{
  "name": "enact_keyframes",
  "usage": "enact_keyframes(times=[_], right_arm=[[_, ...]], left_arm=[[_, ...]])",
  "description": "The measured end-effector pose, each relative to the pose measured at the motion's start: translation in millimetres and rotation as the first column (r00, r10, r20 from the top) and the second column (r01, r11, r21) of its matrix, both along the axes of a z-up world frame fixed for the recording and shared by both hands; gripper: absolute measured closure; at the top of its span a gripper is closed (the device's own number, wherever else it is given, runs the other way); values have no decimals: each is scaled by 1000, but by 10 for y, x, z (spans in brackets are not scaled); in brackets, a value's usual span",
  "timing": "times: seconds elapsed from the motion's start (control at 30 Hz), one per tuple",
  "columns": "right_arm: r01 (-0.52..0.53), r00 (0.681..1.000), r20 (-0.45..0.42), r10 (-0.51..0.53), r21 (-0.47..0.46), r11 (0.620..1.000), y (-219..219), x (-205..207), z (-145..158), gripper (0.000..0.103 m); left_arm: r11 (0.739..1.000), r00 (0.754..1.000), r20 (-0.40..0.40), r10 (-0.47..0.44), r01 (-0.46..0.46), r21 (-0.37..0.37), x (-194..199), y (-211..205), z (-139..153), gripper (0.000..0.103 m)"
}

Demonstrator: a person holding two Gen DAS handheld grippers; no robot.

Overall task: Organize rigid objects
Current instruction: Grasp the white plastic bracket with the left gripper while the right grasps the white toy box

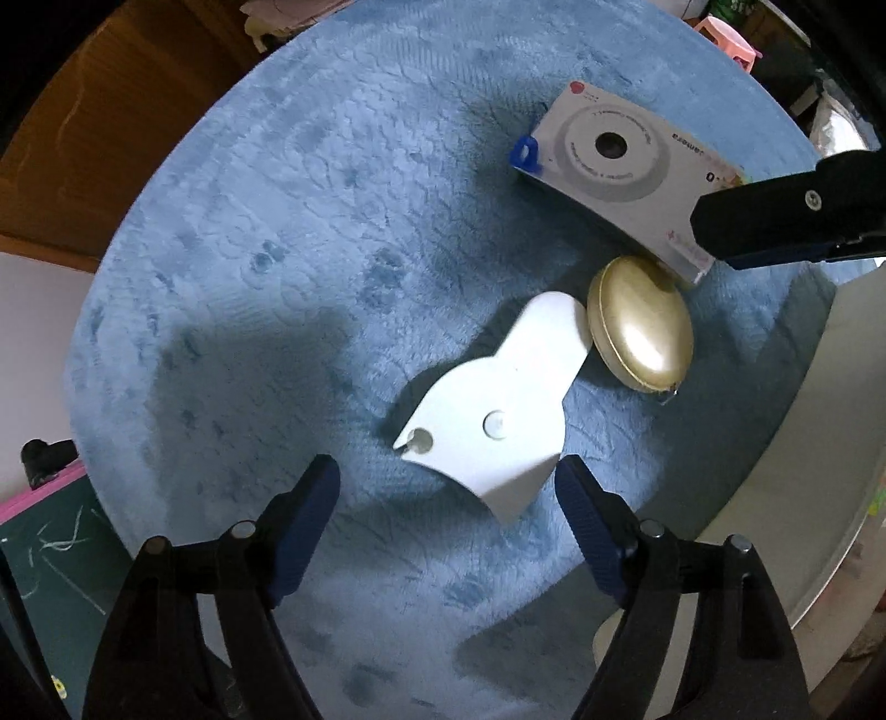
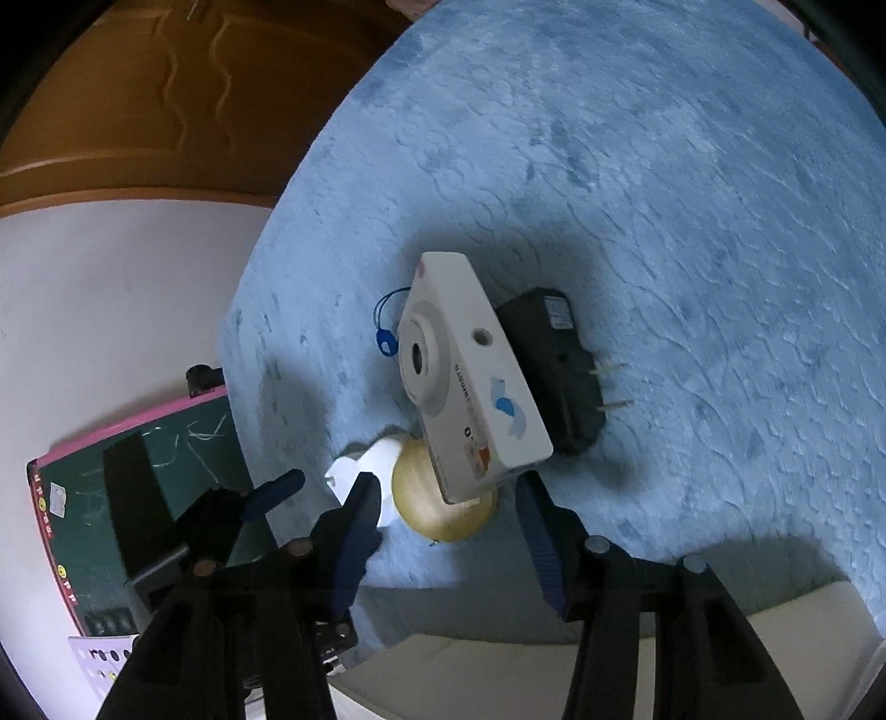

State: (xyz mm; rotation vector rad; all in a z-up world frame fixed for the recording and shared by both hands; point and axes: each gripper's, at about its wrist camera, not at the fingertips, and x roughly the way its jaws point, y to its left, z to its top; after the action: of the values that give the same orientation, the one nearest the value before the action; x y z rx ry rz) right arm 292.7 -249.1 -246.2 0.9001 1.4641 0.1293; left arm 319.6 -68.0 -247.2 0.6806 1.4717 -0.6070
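Observation:
A white flat plastic piece point(image 1: 501, 407) with two holes lies on the blue plush mat point(image 1: 277, 249). My left gripper point(image 1: 448, 493) is open just in front of it, empty. A gold oval case point(image 1: 642, 327) touches its far right side. A white toy camera point(image 1: 614, 166) with a blue strap lies behind the case. In the right wrist view the camera point(image 2: 470, 376) leans on the gold case point(image 2: 437, 498), next to a black power adapter point(image 2: 559, 365). My right gripper point(image 2: 448, 515) is open, jaws either side of the camera's near end and the case.
A green chalkboard with a pink frame point(image 2: 149, 498) lies on the floor left of the mat. A white surface point(image 2: 554, 675) lies at the mat's near edge. An orange wooden door point(image 2: 138, 94) stands behind. A pink stool point(image 1: 725, 39) sits far right.

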Motion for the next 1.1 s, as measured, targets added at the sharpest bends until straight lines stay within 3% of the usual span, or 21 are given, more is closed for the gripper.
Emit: enact_keyframes(times=[0.47,0.67,0.77,1.1], right_arm=[[38,999,-27,-37,52,998,75,179,-150,51],[68,997,-48,-65,78,995,99,214,-239,51],[59,998,-39,-57,57,997,108,209,-236,72],[39,998,50,-41,37,999,14,140,0,77]], left_arm=[[999,999,-9,-33,33,-1,-15,-129,-213,21],[999,999,-13,-36,35,-31,-54,-180,-151,36],[999,999,15,-38,39,-35,-129,-200,-121,36],[998,1000,14,17,-16,-56,-154,-25,-60,37]])
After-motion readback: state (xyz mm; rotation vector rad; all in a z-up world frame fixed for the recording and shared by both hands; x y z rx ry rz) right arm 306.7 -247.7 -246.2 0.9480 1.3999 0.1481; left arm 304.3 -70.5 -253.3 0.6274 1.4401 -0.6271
